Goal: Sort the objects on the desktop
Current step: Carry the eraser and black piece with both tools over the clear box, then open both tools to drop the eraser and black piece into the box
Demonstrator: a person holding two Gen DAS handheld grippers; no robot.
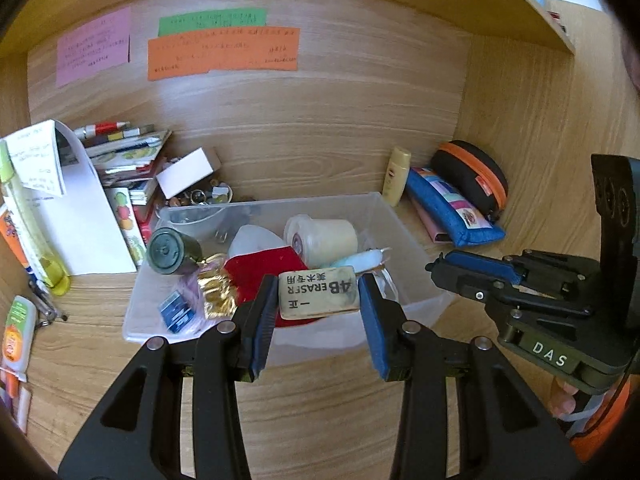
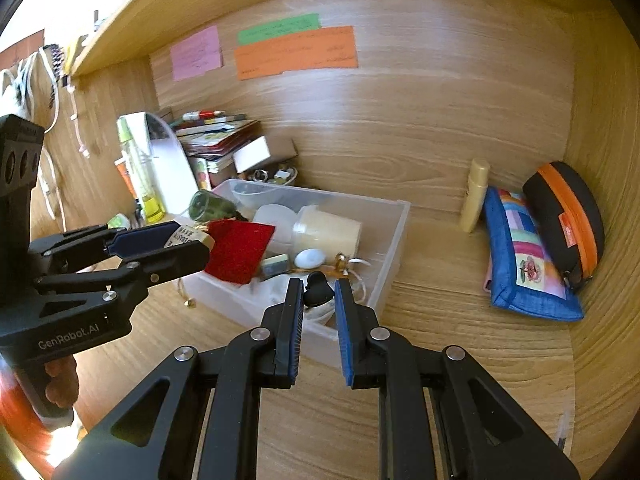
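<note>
My left gripper (image 1: 318,300) is shut on a grubby cream 4B eraser (image 1: 317,294) and holds it above the near part of a clear plastic bin (image 1: 404,220). In the right wrist view the left gripper (image 2: 192,240) comes in from the left with the eraser (image 2: 188,237) at its tip. My right gripper (image 2: 318,294) is shut on a small black object (image 2: 317,289) over the near wall of the bin (image 2: 394,236). The right gripper (image 1: 436,270) shows beside the bin's right end. The bin holds a dark green jar (image 1: 170,254), a red cloth (image 1: 256,276), a cream roll (image 1: 324,240) and gold foil (image 1: 218,294).
A blue pouch (image 2: 524,260), a black and orange case (image 2: 568,220) and a yellow tube (image 2: 474,194) lie at the back right. Books (image 1: 124,148), a white box (image 1: 186,174) and papers crowd the back left. Tubes (image 1: 14,338) lie at the left edge. Coloured notes (image 1: 224,54) hang on the back wall.
</note>
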